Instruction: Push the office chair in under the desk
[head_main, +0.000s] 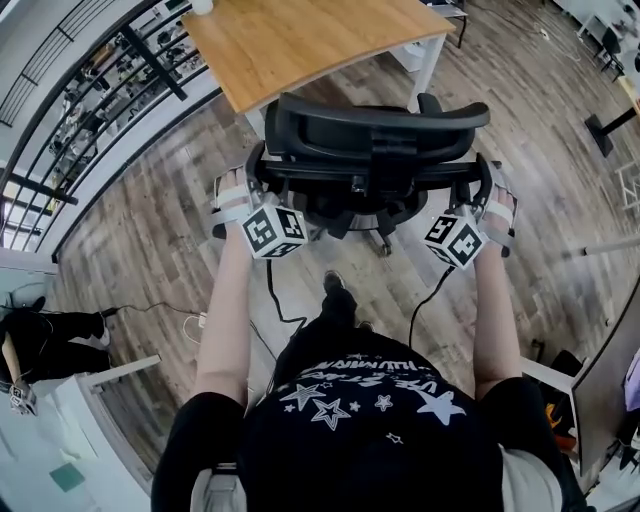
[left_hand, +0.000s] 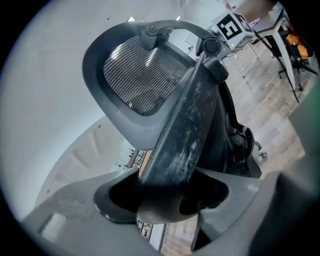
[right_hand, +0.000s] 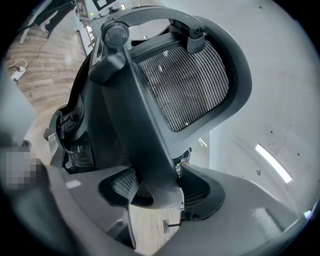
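Observation:
A black office chair (head_main: 372, 150) stands on the wood floor, just in front of the wooden desk (head_main: 300, 40), its seat at the desk's near edge. My left gripper (head_main: 256, 188) is shut on the left end of the chair's back frame (left_hand: 186, 130). My right gripper (head_main: 478, 192) is shut on the frame's right end (right_hand: 142, 120). In each gripper view the dark frame bar sits pinched in the jaws' notches, left gripper (left_hand: 165, 200) and right gripper (right_hand: 155, 192). The mesh headrest (left_hand: 140, 75) rises beyond them. The chair's base is mostly hidden under the seat.
A black railing (head_main: 100, 90) runs along the left. The desk's white leg (head_main: 425, 62) stands right of the chair. Gripper cables (head_main: 272, 300) trail over the floor by the person's legs. Another person (head_main: 40, 345) crouches at far left. A black stand (head_main: 605, 130) is at right.

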